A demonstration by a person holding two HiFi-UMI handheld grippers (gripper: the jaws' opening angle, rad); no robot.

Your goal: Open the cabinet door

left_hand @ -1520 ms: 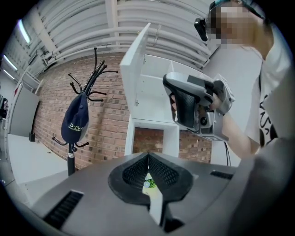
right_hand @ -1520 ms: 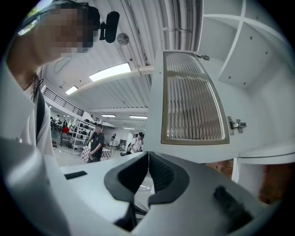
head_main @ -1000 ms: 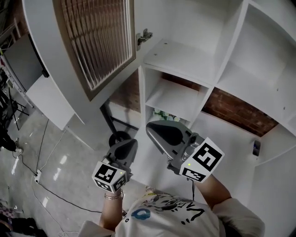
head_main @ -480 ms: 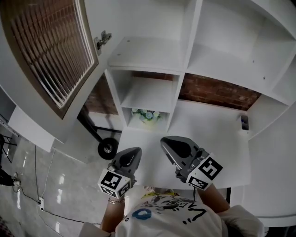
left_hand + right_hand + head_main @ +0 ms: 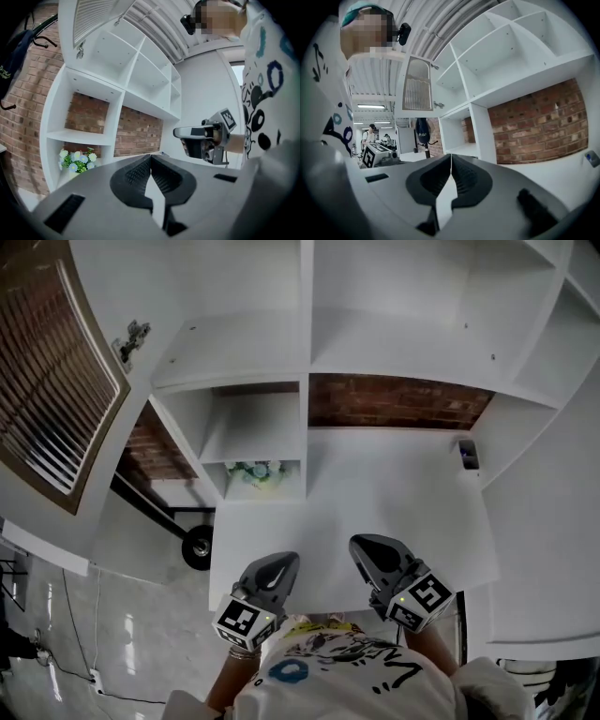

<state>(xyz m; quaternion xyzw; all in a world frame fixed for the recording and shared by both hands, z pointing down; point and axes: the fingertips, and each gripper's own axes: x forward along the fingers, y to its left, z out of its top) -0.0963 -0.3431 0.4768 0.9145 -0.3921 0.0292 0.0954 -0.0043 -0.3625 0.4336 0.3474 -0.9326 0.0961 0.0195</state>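
Pale flowers (image 5: 253, 471) stand well apart from a small dark device (image 5: 467, 454).

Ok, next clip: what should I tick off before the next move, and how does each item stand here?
1. Cabinet door stands open: ok.
2. Left gripper jaws together, nothing between them: ok.
3. Right gripper jaws together, nothing between them: ok.
4. Both grippers apart from the door and the shelves: ok.
5. Hinge sound: cannot tell.
6. Flowers in their low compartment, away from both grippers: ok.
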